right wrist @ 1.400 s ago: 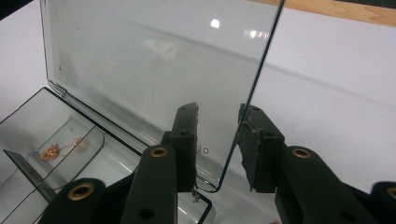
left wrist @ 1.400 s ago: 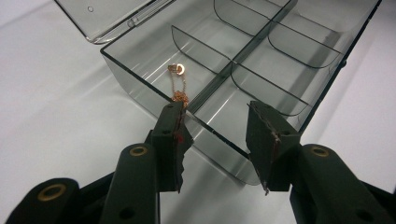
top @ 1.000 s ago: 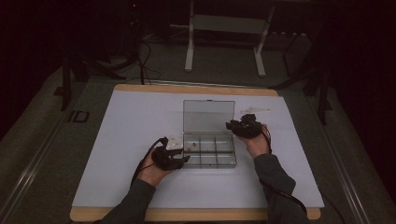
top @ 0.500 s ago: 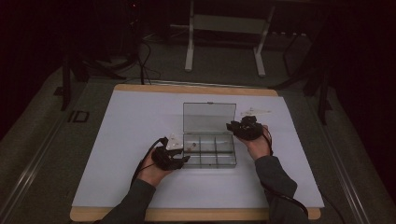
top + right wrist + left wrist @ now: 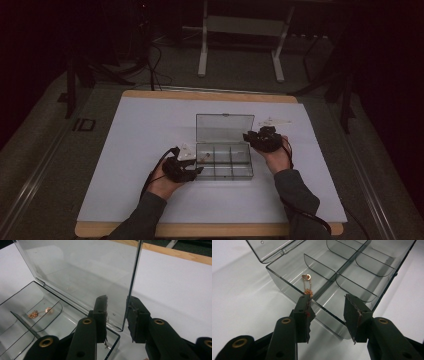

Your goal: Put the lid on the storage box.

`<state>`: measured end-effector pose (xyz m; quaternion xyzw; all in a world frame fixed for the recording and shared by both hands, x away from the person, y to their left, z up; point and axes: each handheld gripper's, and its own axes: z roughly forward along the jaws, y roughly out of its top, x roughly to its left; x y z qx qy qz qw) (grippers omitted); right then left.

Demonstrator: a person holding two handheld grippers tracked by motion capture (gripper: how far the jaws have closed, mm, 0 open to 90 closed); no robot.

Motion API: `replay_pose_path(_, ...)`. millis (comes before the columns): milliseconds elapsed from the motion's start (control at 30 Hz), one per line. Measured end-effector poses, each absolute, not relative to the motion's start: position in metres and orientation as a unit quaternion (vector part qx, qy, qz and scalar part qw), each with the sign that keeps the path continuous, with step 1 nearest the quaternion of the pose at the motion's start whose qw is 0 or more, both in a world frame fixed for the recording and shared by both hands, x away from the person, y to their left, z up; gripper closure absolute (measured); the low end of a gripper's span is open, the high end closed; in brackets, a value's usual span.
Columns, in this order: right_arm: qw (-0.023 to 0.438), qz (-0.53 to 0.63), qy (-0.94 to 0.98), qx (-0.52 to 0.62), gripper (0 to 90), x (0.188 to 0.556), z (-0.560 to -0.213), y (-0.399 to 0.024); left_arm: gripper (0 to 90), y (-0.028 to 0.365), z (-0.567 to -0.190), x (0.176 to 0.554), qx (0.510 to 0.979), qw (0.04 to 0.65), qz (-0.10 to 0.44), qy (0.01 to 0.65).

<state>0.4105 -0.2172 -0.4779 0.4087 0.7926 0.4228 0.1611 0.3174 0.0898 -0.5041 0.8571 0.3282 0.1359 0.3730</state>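
Nearest the person's edge of the white-covered wooden table point(image 5: 125, 150), the left gripper point(image 5: 328, 312) stands unclenched, its jaws straddling the near wall of the clear plastic compartment box point(image 5: 225, 162), which sits about mid-table. A thin rose-gold chain with a small pendant point(image 5: 307, 285) lies in an end compartment. Farther back, the right gripper point(image 5: 117, 315) straddles the side edge of the box's raised transparent lid point(image 5: 82, 272); whether its pads press on it I cannot tell.

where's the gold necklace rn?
The gold necklace lies inside the clear compartment box, in its far-left compartment in the high view, just ahead of the left gripper.
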Motion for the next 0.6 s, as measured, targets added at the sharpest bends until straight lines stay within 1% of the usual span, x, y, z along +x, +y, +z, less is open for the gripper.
replay_pose_path(133, 0.165, 0.421, 0.794, 0.406, 70.4, 0.408, -0.478, -0.217, 58.3, 0.09, -0.504, 0.317, 0.857, 0.373, 0.136, 0.328)
replay_pose_path(333, 0.183, 0.412, 0.798, 0.399, 70.5, 0.403, -0.475, -0.215, 58.3, 0.09, -0.504, 0.318, 0.857, 0.373, 0.135, 0.328)
replay_pose_path(600, 0.185, 0.416, 0.797, 0.397, 70.7, 0.398, -0.474, -0.218, 58.4, 0.09, -0.504, 0.318, 0.857, 0.372, 0.135, 0.329)
